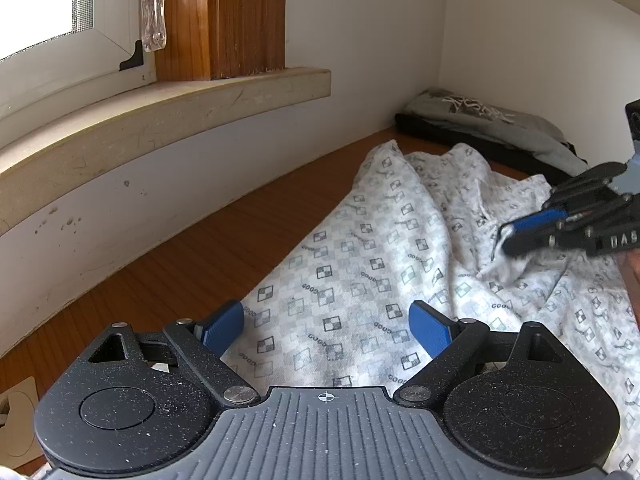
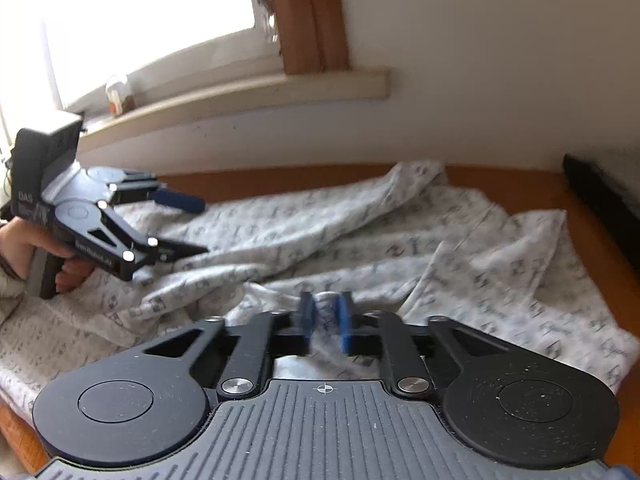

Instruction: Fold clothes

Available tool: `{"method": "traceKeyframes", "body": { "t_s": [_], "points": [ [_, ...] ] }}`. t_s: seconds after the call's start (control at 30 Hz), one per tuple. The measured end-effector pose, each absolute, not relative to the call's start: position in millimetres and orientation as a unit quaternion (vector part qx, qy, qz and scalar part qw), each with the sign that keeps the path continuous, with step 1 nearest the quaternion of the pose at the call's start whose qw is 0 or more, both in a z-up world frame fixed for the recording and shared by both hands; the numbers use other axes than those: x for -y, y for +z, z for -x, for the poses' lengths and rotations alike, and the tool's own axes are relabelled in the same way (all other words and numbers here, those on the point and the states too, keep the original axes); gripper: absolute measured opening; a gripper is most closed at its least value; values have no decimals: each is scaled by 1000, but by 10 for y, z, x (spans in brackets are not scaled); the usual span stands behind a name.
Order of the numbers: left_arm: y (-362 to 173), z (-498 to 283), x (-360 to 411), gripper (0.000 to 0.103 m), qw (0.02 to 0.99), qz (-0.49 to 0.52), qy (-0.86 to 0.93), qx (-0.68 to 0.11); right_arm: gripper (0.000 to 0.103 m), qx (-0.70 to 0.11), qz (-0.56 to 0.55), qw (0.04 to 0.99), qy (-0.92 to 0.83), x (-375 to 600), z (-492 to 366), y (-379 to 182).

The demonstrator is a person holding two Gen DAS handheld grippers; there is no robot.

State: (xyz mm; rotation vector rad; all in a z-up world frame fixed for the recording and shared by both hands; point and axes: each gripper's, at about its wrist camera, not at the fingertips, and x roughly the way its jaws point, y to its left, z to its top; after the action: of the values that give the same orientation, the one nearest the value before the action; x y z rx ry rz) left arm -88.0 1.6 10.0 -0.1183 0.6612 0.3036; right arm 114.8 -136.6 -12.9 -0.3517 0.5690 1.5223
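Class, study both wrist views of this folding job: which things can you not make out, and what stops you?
- Patterned garment: type unclear, crumpled; print blurred in right wrist view.
- Folded grey and black clothes: cut off by right edge in right wrist view.
- Small jar on sill: washed out by window glare.

Printed garment (image 1: pixel 360 280): repeated word "GOOD" among checkered squares. Right gripper (image 1: pixel 505 238) body: white letters "DAS". Left gripper (image 2: pixel 202 228): "DAS"; a second line, perhaps a brand, blurred.
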Motion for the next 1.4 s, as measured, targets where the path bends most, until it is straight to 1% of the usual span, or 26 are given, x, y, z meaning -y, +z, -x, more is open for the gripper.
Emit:
{"method": "traceKeyframes", "body": {
  "t_s": [0.1, 0.17, 0.23, 0.3, 0.33, 0.4, 0.47, 0.53, 0.63, 0.67, 0.7, 0.73, 0.87, 0.9, 0.97, 1.03, 1.17, 1.3, 1.4],
  "points": [
    [99, 878, -14, 91, 933, 58, 150, -323, 8, -228, 134, 690, 674, 1417, -1135, -71],
    [97, 876, -12, 91, 933, 58, 150, -323, 8, -228, 160, 697, 661, 1320, -1079, -129],
    [96, 878, -12, 91, 932, 58, 151, -323, 12, -237, 186, 704, 643, 1205, -1057, -205],
    [96, 882, -13, 91, 932, 57, 151, -323, 27, -244, 196, 717, 623, 1138, -1069, -243],
    [96, 881, -13, 91, 932, 57, 151, -323, 30, -245, 191, 723, 617, 1137, -1091, -236],
    [94, 878, -13, 91, 932, 56, 151, -324, 40, -243, 181, 739, 602, 1156, -1136, -216],
    [93, 869, -12, 91, 932, 54, 152, -325, 46, -232, 179, 754, 588, 1179, -1136, -201],
    [91, 866, -12, 91, 932, 53, 152, -326, 47, -222, 168, 764, 582, 1196, -1103, -169],
    [89, 861, -7, 91, 931, 50, 152, -327, 47, -212, 153, 751, 606, 1122, -978, -116],
    [89, 863, -8, 91, 931, 49, 152, -327, 46, -212, 149, 743, 617, 1070, -924, -103],
    [89, 866, -9, 91, 932, 49, 152, -327, 41, -217, 144, 734, 627, 1005, -875, -92],
    [91, 870, -6, 91, 932, 48, 153, -326, 39, -221, 142, 727, 635, 935, -826, -84],
    [134, 926, 56, 91, 939, 38, 141, -311, 38, -232, 157, 725, 630, 614, -759, -98],
    [155, 951, 90, 90, 943, 34, 131, -303, 39, -238, 162, 726, 625, 536, -767, -113],
    [179, 949, 170, 73, 944, 30, 103, -311, 38, -246, 188, 730, 610, 414, -805, -173],
    [177, 933, 244, 72, 943, 27, 83, -321, 39, -249, 205, 731, 602, 360, -870, -254],
    [172, 910, 420, 72, 942, -1, 77, -328, 40, -252, 171, 723, 620, 448, -999, -313],
    [240, 929, 548, 70, 946, -13, 59, -317, 41, -239, 188, 727, 616, 442, -939, -311],
    [194, 885, 674, 70, 942, -25, 28, -334, 42, -244, 181, 724, 619, 452, -967, -303]
  ]
}}
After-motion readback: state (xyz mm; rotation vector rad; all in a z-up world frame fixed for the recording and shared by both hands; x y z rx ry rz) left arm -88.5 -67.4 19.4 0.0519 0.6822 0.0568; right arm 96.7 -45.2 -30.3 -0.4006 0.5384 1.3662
